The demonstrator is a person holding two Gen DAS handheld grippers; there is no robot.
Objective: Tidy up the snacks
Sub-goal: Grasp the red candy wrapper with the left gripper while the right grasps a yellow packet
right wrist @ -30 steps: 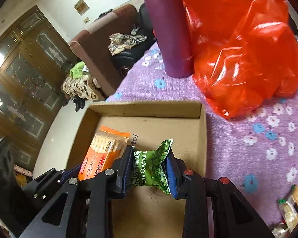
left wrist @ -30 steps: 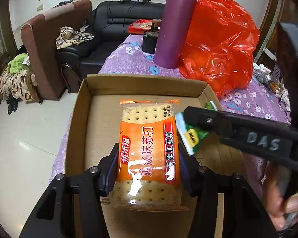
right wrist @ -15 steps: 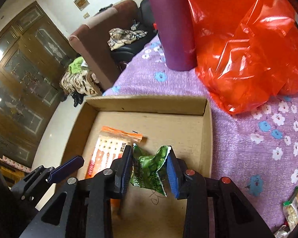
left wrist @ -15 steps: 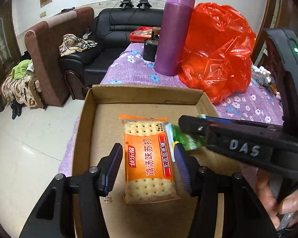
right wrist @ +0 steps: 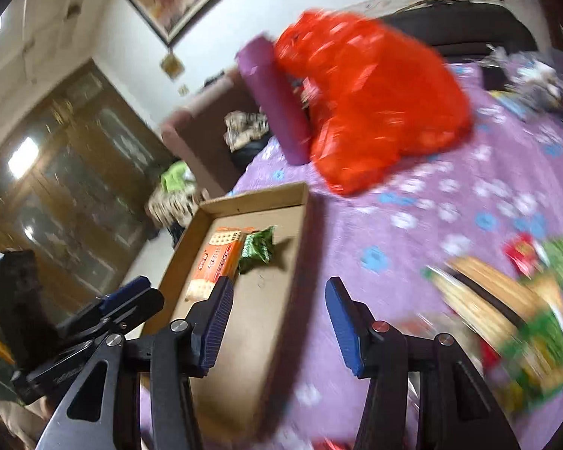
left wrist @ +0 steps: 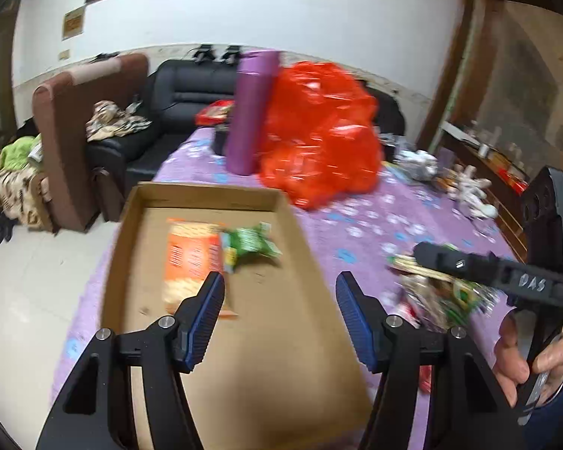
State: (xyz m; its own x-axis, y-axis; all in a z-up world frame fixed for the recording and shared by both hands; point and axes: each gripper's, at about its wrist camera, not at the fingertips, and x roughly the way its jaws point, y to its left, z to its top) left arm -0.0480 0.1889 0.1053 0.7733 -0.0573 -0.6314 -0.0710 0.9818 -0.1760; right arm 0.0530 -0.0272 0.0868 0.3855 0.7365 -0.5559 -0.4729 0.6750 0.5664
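An orange cracker packet (left wrist: pixel 193 258) (right wrist: pixel 216 262) and a green pea snack bag (left wrist: pixel 251 243) (right wrist: pixel 259 249) lie side by side in the cardboard box (left wrist: pixel 131 217) (right wrist: pixel 300 202). My left gripper (left wrist: pixel 279 287) hovers over the box's near part, jaws opening, nothing between them. My right gripper (right wrist: pixel 277 294) is over the box's right wall and the purple cloth, jaws opening and empty. It also shows at right in the left wrist view (left wrist: pixel 431 255), above a blurred pile of loose snacks (left wrist: pixel 443 296) (right wrist: pixel 506 300).
A tall purple flask (left wrist: pixel 249 112) (right wrist: pixel 277 101) and a bulging red plastic bag (left wrist: pixel 319 135) (right wrist: pixel 371 101) stand behind the box on the flowered purple tablecloth (left wrist: pixel 356 221). Sofas (left wrist: pixel 191 90) and floor lie left; a hand (left wrist: pixel 514 352) holds the right gripper.
Both grippers let go of their packets, which now lie in the box. Both pulled back and swung right, toward the loose snacks, jaws wider.
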